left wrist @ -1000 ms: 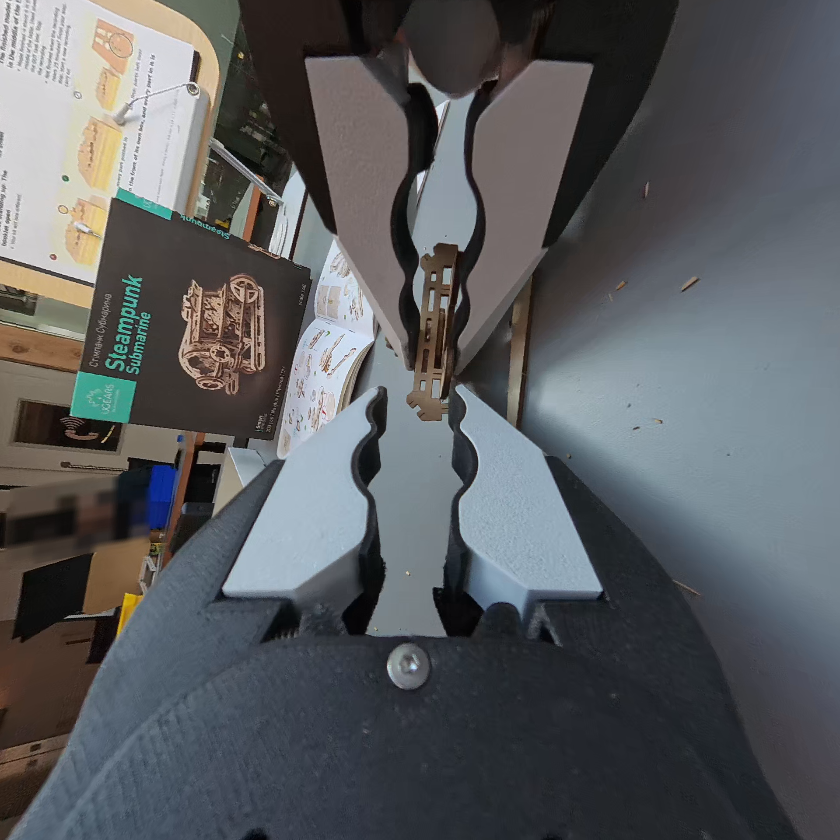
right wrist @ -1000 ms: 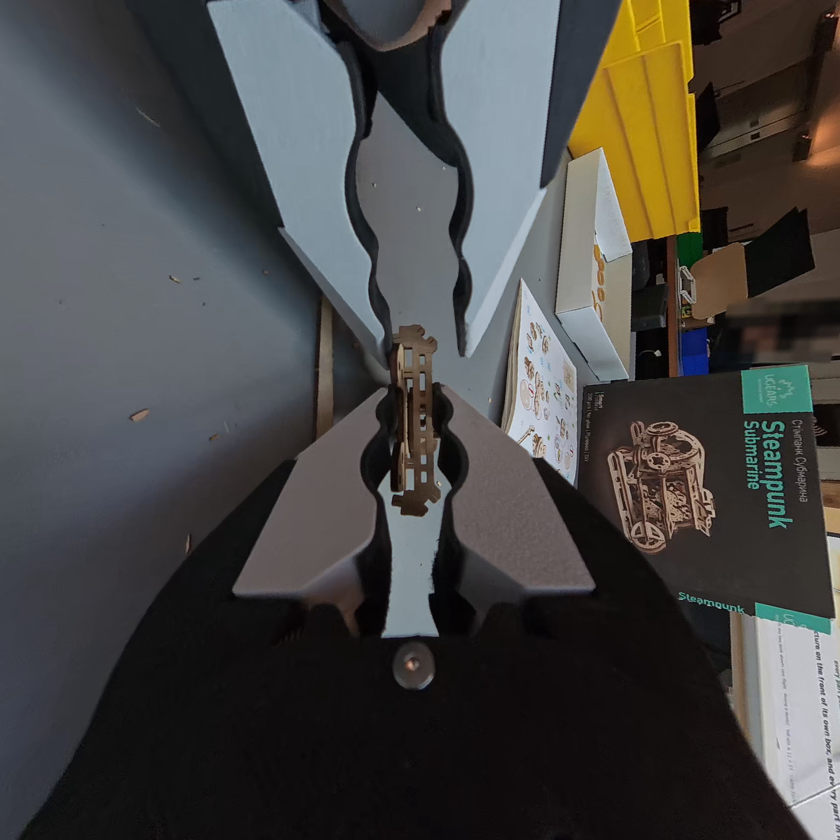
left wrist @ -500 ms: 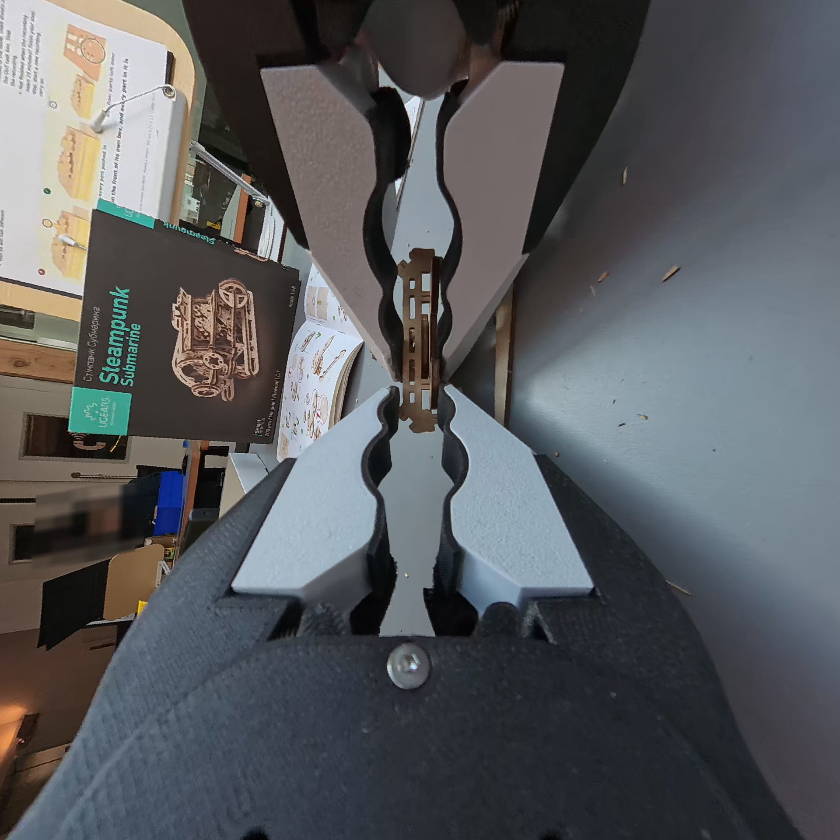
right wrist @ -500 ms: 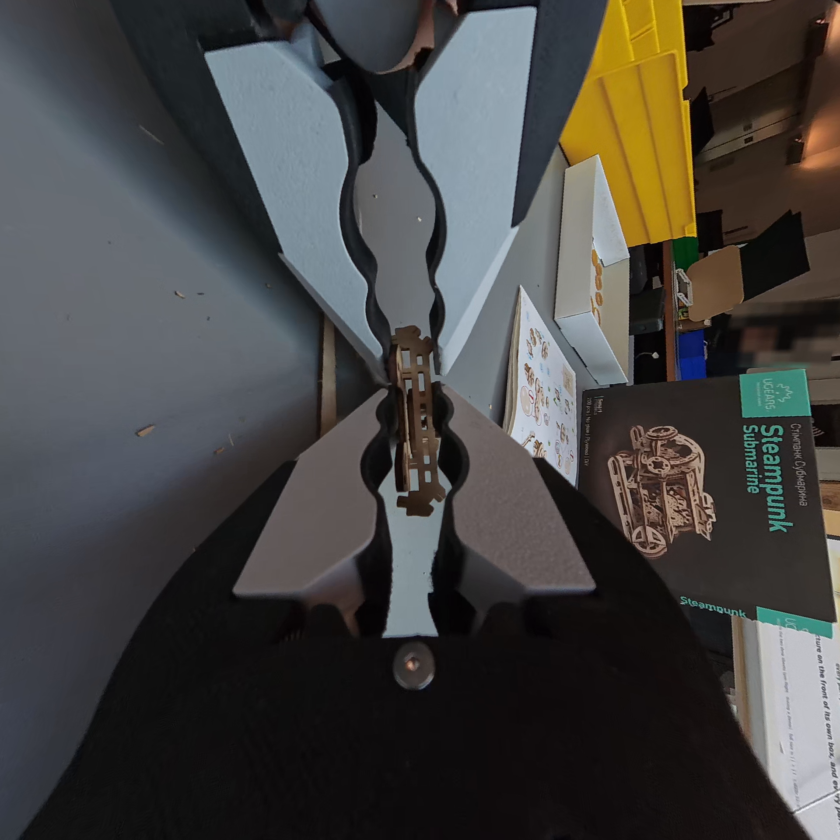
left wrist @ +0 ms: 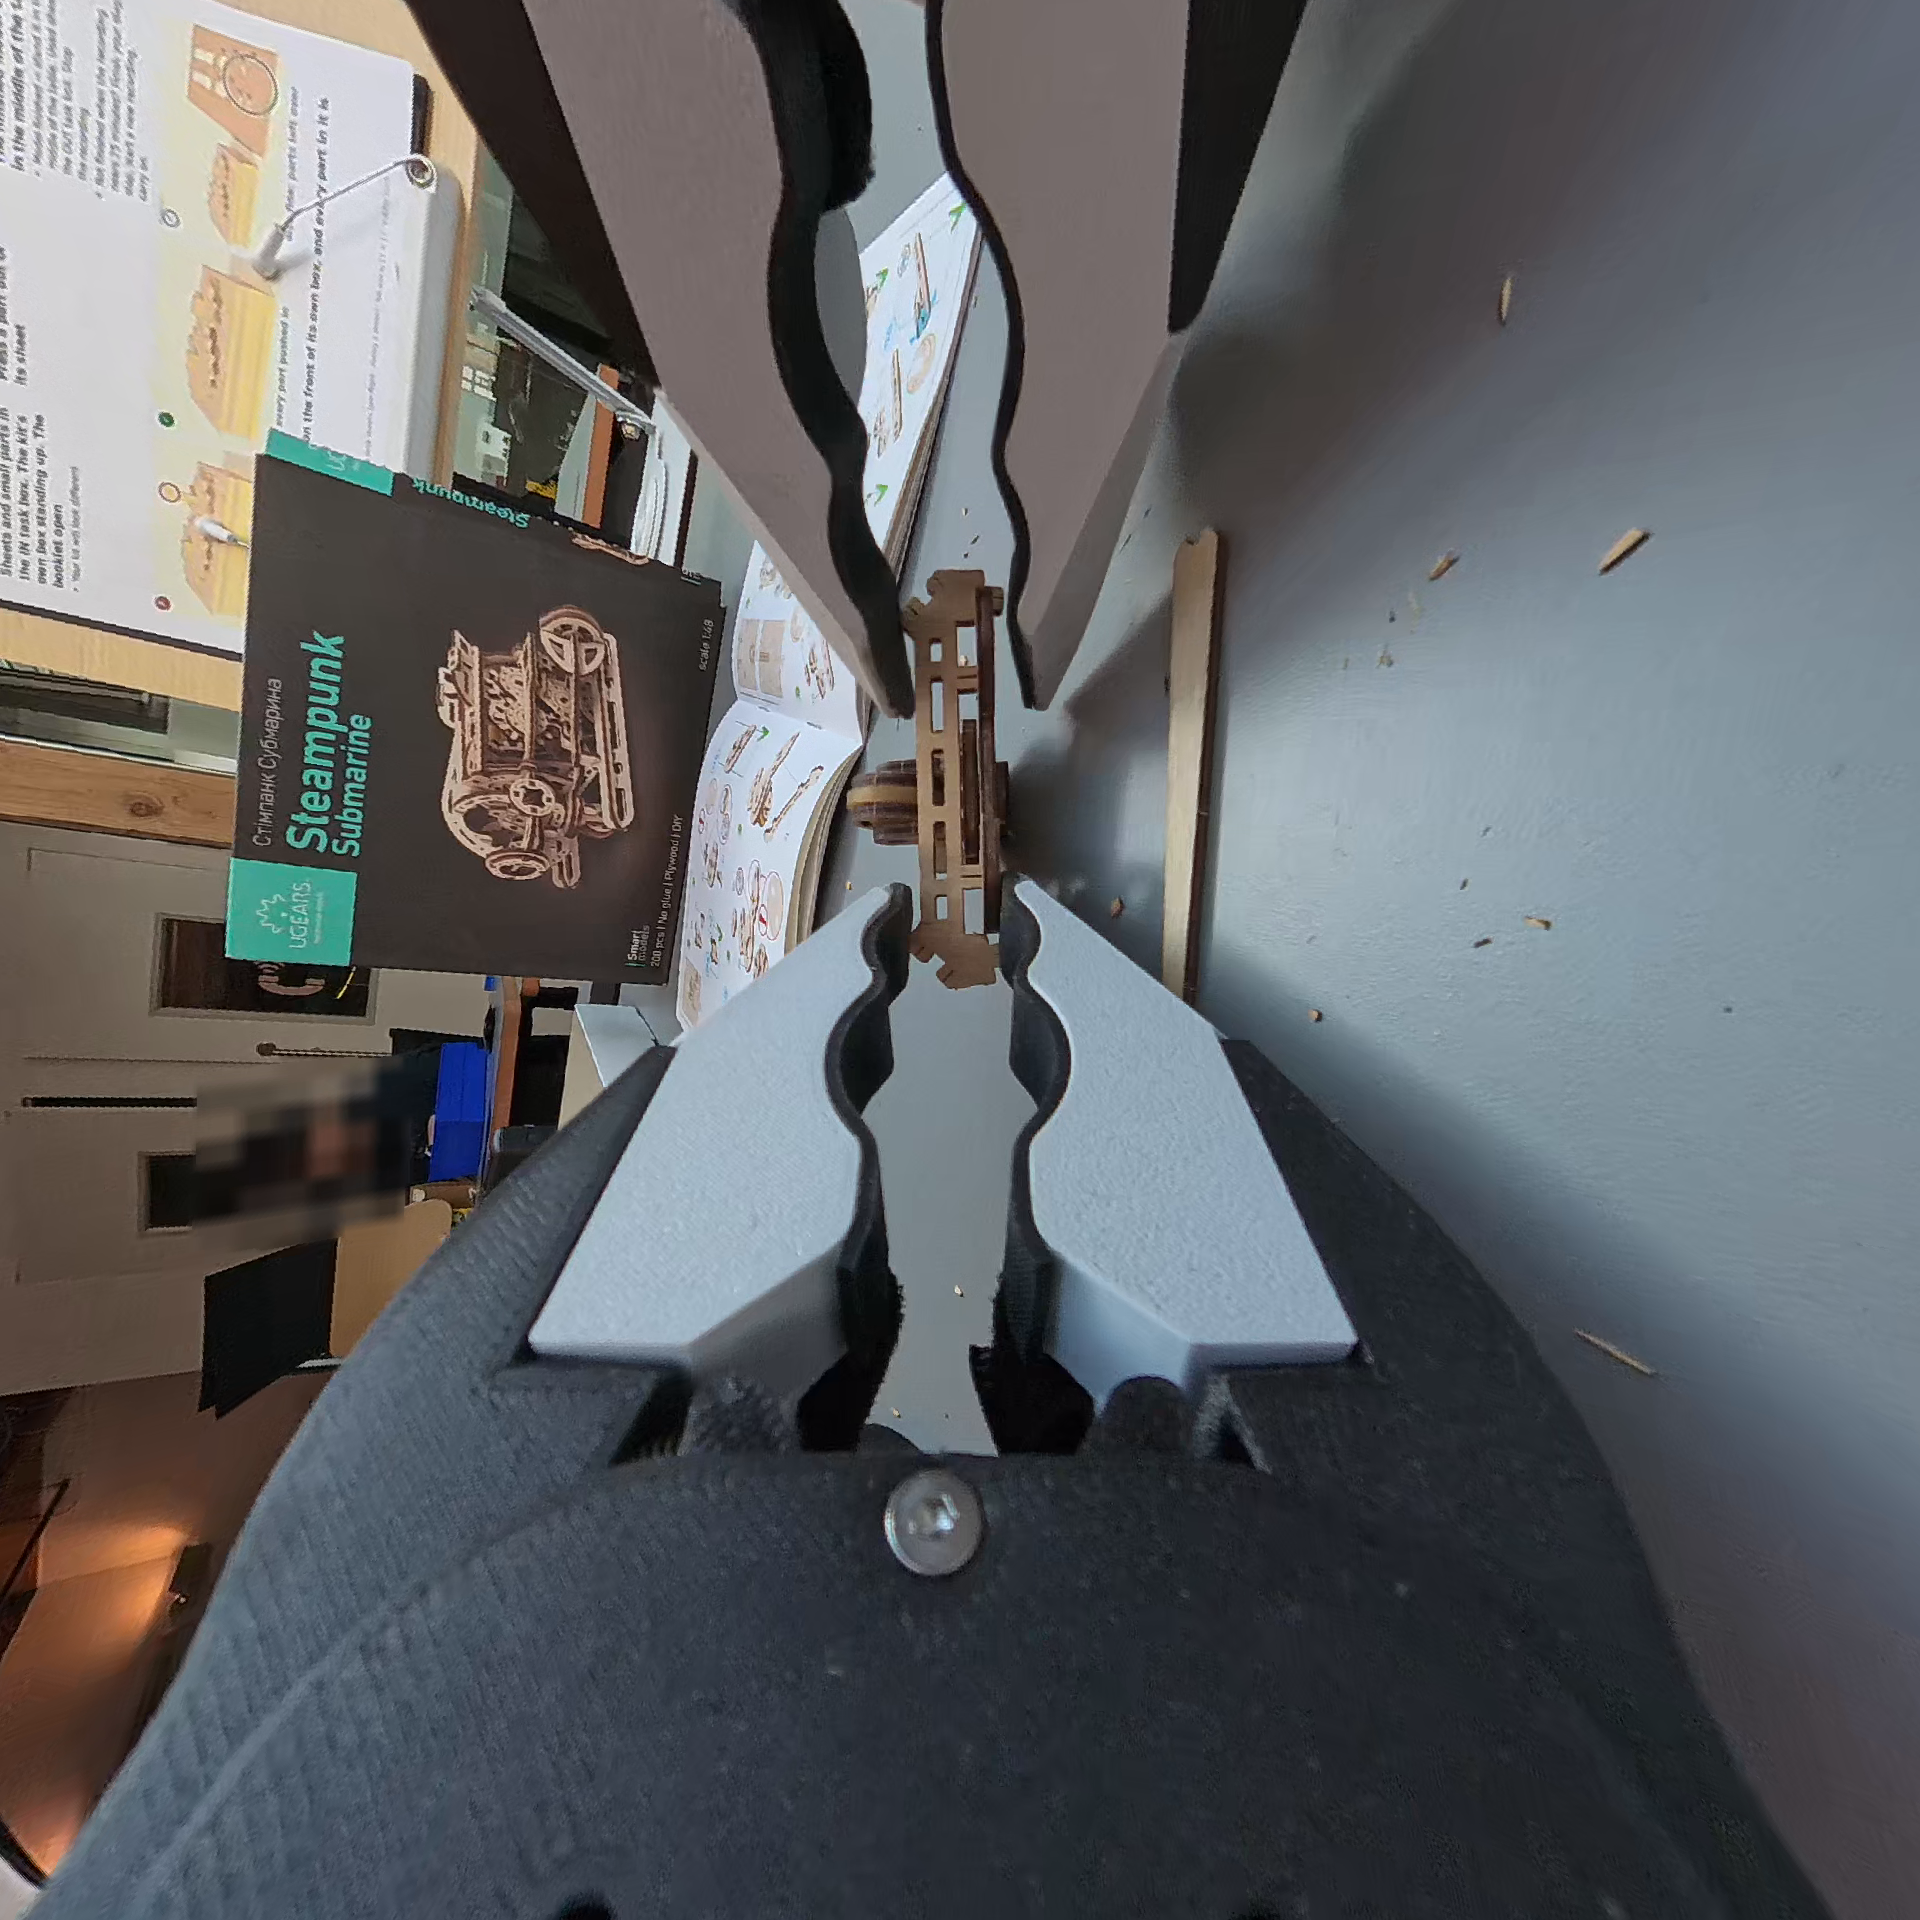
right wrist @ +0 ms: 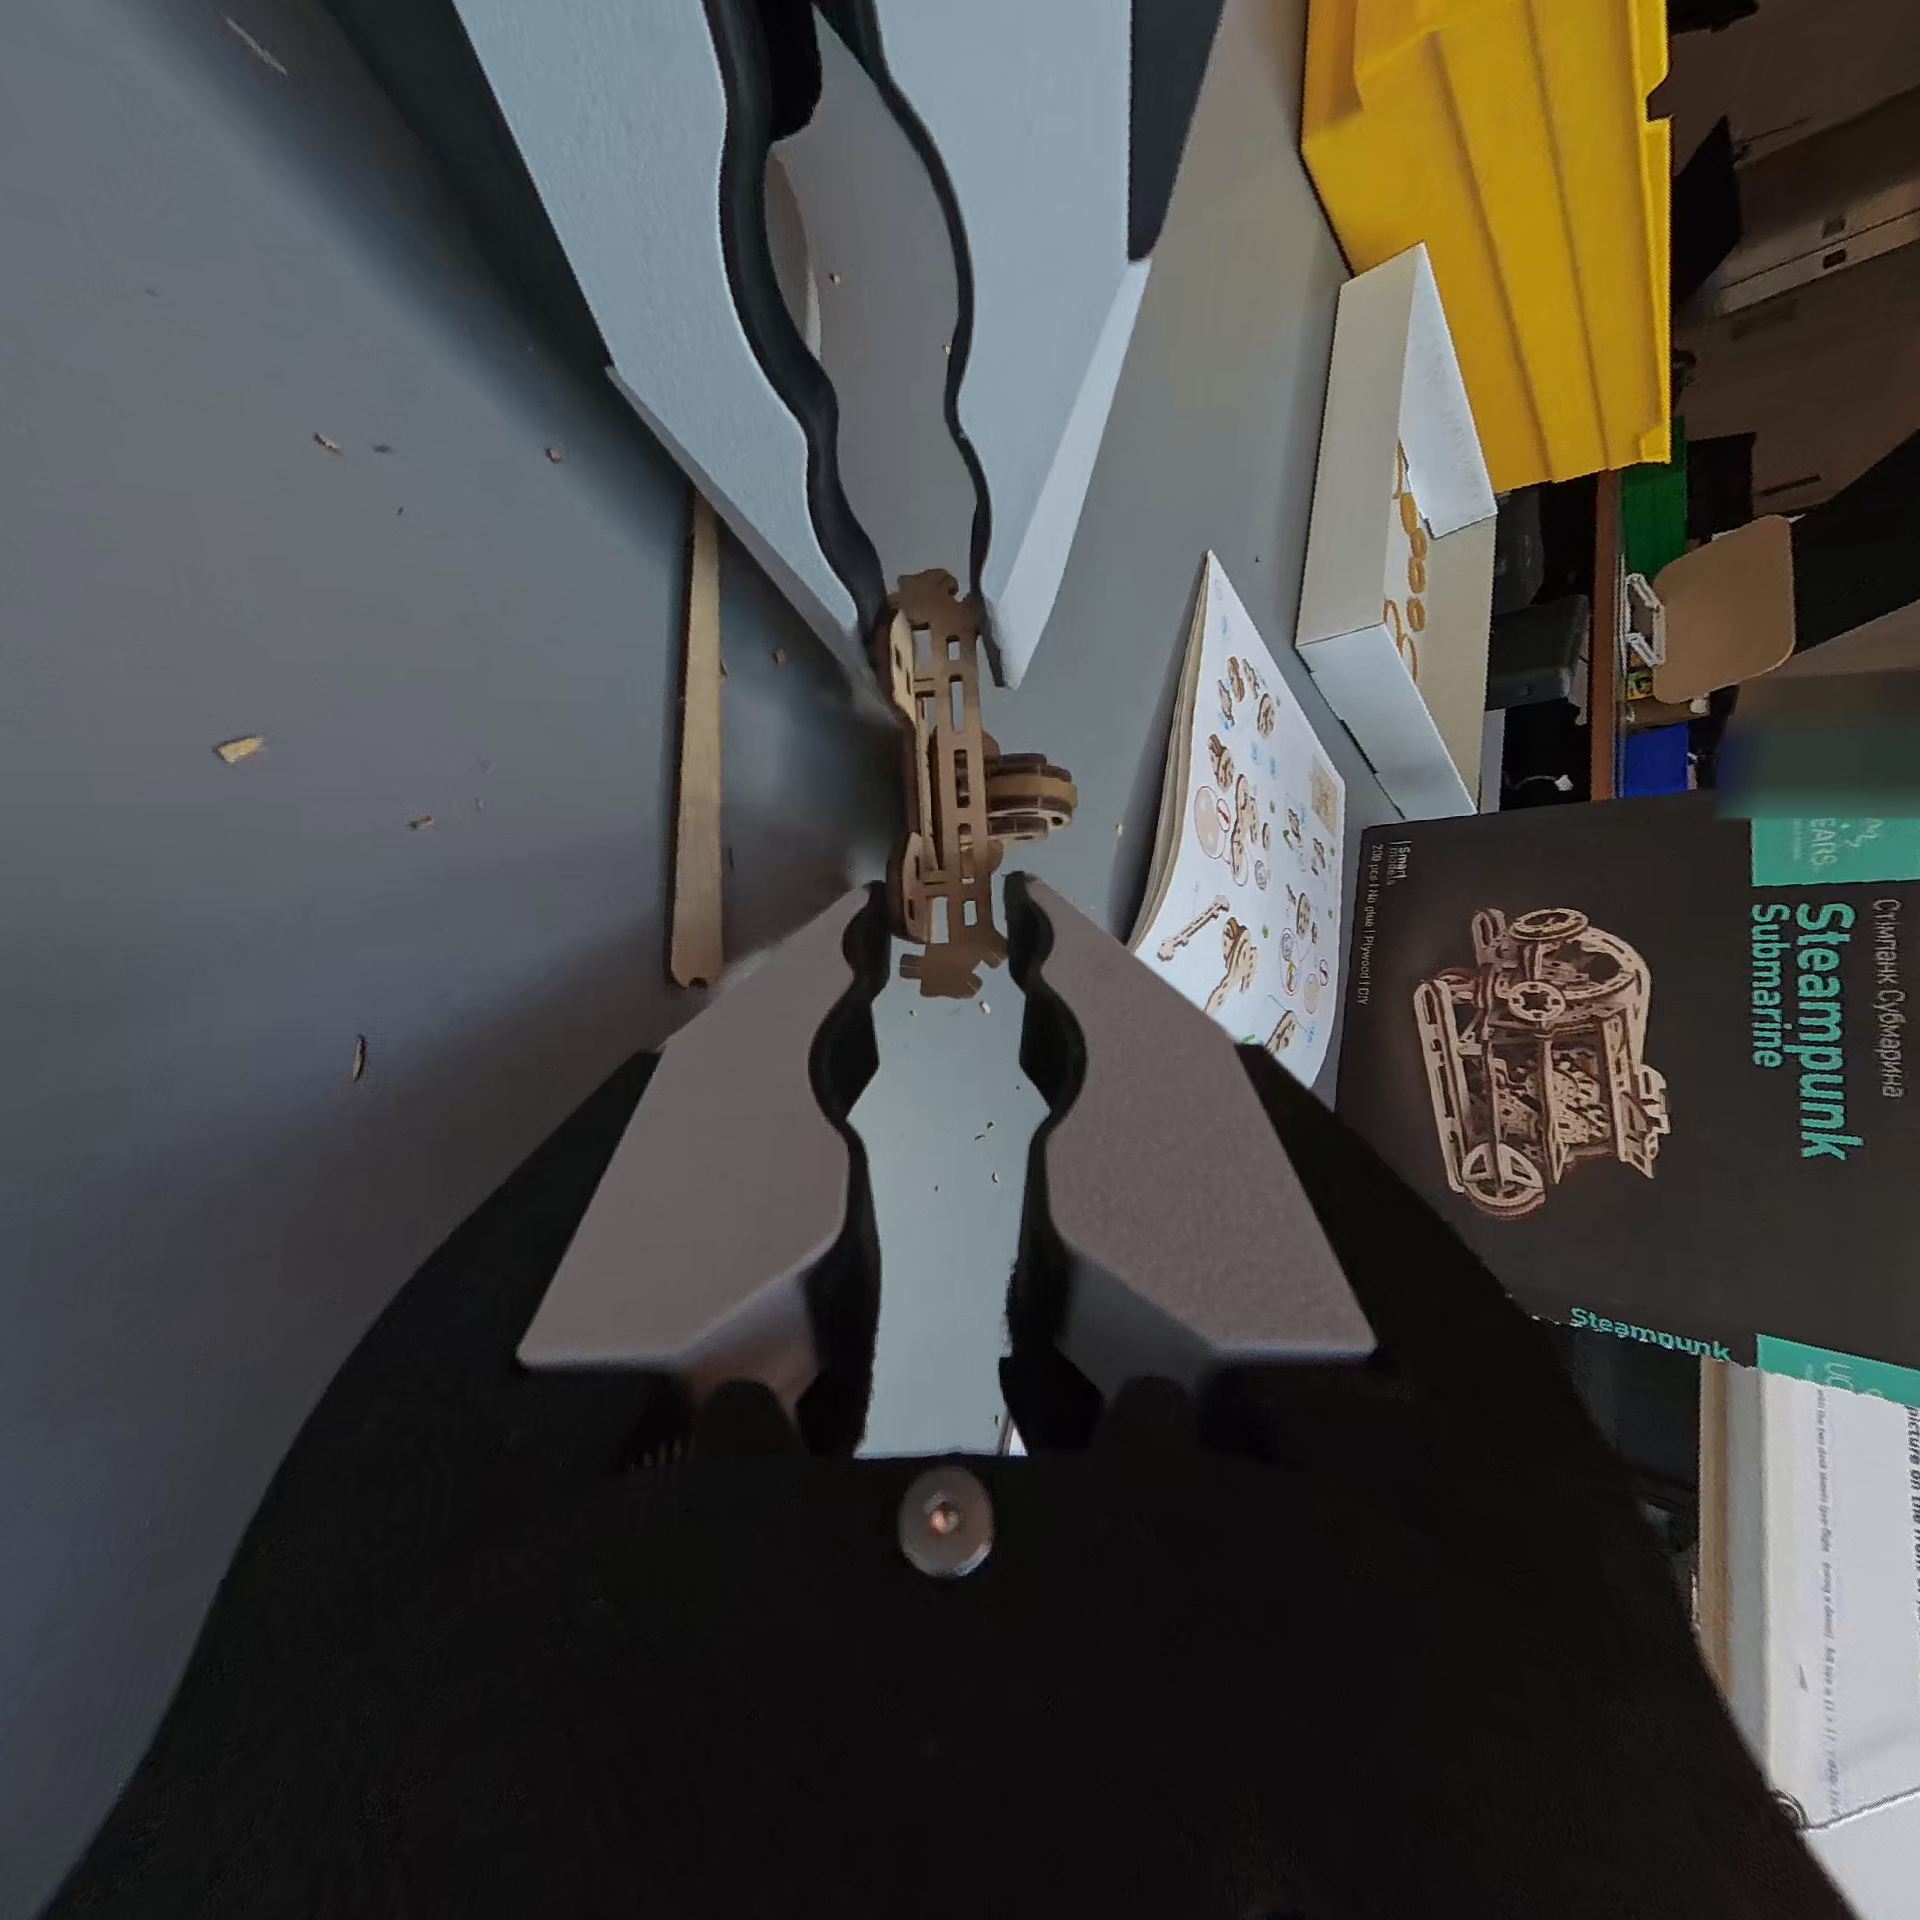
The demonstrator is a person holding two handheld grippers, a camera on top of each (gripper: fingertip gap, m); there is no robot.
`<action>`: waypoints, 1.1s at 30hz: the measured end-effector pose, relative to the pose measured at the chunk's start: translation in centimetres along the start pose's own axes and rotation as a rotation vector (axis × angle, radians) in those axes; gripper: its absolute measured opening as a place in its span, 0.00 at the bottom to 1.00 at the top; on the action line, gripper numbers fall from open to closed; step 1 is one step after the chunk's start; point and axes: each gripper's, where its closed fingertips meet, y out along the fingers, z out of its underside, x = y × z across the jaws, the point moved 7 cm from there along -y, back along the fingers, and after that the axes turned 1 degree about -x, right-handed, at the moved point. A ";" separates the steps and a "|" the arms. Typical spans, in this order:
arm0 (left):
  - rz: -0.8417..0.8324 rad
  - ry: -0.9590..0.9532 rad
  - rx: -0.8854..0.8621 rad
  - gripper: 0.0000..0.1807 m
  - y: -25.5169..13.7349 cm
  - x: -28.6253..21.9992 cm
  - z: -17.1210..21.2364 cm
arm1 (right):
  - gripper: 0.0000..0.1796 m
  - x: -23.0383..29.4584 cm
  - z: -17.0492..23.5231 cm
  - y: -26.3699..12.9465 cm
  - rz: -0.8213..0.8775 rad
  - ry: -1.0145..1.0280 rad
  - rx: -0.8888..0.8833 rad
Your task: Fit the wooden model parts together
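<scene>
**Part** [left wrist: 951,769]: slotted wooden strip with a small wheel [left wrist: 883,810] on one face. It is held in the air above the table [left wrist: 1558,831], spanning the gap between the two sets of tongs.

**Left gripper** [left wrist: 956,904]: clamped on one end of the part, tips only.

**Right gripper** [right wrist: 943,902]: fingers sit narrowly apart about the other end. Whether they pinch it cannot be told.

**Change:** a second ago the part sat deep in the right gripper, with the left gripper apart and clear of it. The left has since closed on the free end. The right has slid back to the tip, baring the middle and the wheel.

**Meaning (judged):** a regrip or hand-over, so the middle is free for the next piece.

**Nearby:** wooden stick [left wrist: 1190,748] flat on the table. Open booklet [right wrist: 1247,831] and dark box [right wrist: 1610,1039] on the other side of the part.
</scene>
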 end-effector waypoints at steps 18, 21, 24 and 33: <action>0.008 -0.014 -0.019 0.08 -0.1 0.1 -0.1 | 0.10 0.3 -0.3 0.6 0.094 -0.140 0.076; 0.011 -0.019 -0.014 0.08 0.0 0.2 -0.1 | 0.08 0.3 -0.4 0.5 0.088 -0.110 0.067; 0.011 -0.019 -0.012 0.08 0.0 0.2 0.0 | 0.08 0.3 -0.5 0.6 0.103 -0.124 0.073; -0.002 0.005 -0.008 0.08 0.0 0.1 0.0 | 0.08 0.3 -0.5 0.7 0.081 -0.103 0.074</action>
